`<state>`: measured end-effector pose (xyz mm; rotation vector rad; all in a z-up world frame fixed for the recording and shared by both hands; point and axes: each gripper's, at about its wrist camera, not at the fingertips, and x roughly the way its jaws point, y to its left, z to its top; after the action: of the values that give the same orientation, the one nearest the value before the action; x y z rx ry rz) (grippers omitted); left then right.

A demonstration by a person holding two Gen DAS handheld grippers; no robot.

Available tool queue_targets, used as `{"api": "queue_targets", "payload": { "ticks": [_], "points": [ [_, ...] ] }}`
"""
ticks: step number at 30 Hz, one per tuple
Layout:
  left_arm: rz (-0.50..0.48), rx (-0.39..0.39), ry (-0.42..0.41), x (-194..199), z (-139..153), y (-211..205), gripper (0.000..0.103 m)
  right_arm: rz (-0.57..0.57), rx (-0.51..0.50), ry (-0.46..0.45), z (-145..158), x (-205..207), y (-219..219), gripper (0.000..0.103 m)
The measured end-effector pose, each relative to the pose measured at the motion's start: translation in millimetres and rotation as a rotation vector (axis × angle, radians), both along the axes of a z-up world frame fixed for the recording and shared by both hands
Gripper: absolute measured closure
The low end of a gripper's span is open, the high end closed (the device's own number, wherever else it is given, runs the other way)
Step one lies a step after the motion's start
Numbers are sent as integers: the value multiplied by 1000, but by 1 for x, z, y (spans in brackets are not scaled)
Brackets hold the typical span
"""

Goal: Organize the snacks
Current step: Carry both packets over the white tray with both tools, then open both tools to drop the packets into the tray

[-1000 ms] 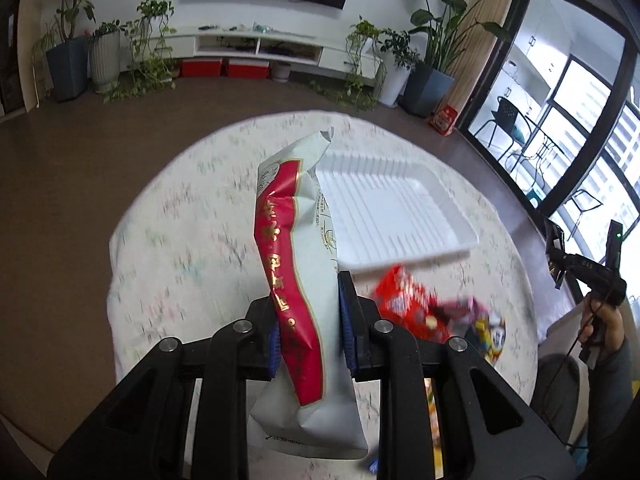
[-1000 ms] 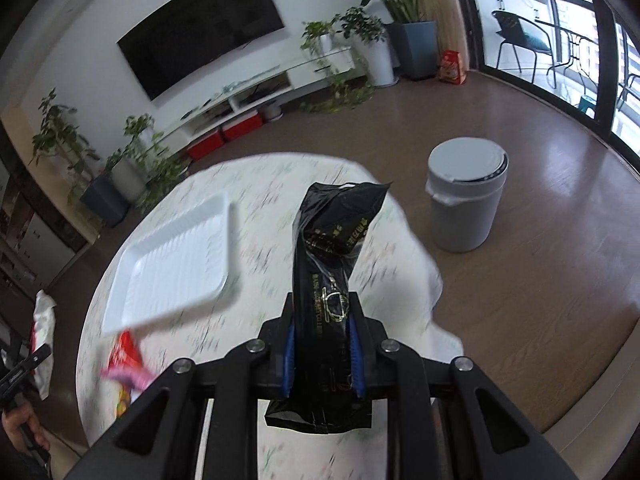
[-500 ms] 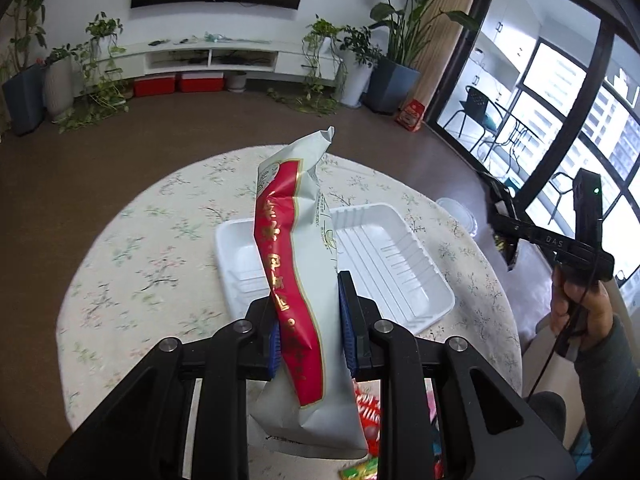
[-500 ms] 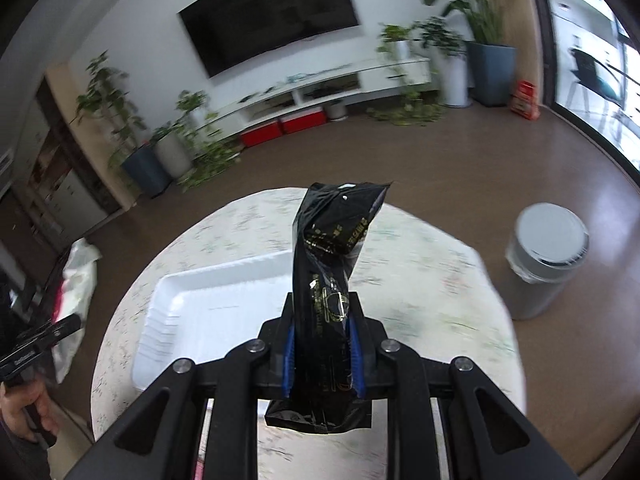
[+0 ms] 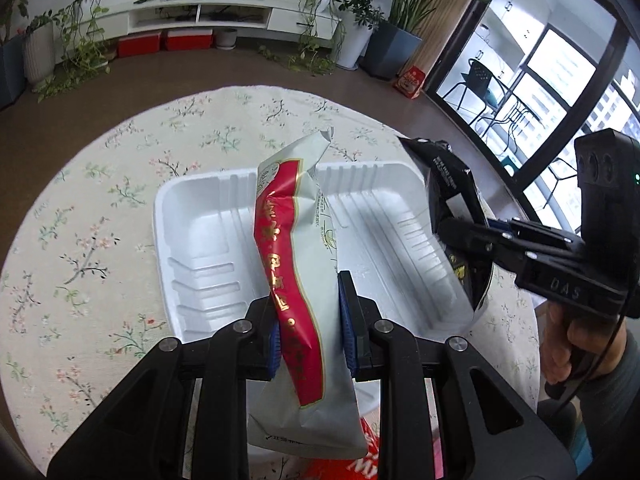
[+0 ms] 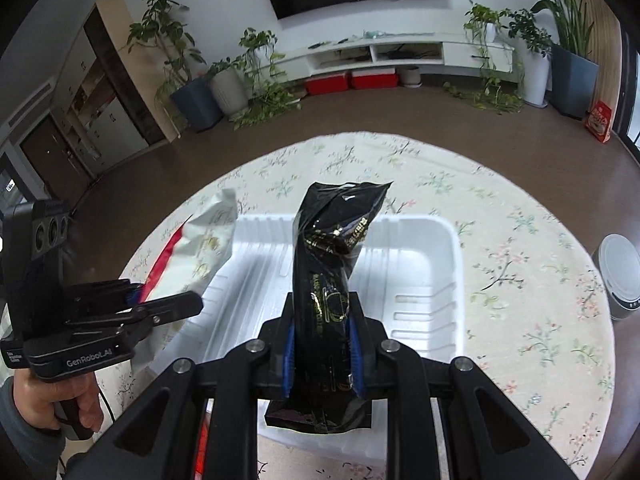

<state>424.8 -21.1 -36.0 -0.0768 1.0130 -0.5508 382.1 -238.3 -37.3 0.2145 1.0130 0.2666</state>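
Crinkling red-and-white snack bag (image 5: pixel 296 280), upright, gold-lettered.

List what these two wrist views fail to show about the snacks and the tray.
- Left wrist view: the red packet on the table is mostly hidden behind the white-and-red snack bag and left gripper.
- Right wrist view: the black foil snack bag and right gripper cover the white foam tray's middle.
- Both: bag lettering too small to read.

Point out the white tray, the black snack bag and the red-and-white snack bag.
white tray (image 5: pixel 208 240), left wrist view, bare floor of its left half.
black snack bag (image 6: pixel 332 264), right wrist view, middle of the bag.
red-and-white snack bag (image 5: pixel 288 248), left wrist view, red band.
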Motion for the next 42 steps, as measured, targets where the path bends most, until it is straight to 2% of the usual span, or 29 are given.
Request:
{"api": "queue_targets", "payload": {
  "ticks": [7, 18, 33, 39, 41, 42],
  "points": [
    [16, 3, 24, 13, -24, -12, 82, 12, -14, 64, -26, 6, 14, 79],
    [31, 29, 66, 37, -59, -23, 81, 8, -44, 79, -40, 18, 21, 79],
    [44, 63, 32, 39, -61, -31, 78, -3, -48, 97, -59, 27, 20, 76],
    [47, 61, 2, 28, -48, -29, 78, -5, -63, 83, -56, 23, 21, 64],
    [49, 57, -13, 25, -42, -27, 72, -15, -61, 74, -54, 21, 19, 56],
    [51, 54, -20, 23, -40, -26, 60, -21, -60, 69, -52, 19, 17, 51]
  ]
}}
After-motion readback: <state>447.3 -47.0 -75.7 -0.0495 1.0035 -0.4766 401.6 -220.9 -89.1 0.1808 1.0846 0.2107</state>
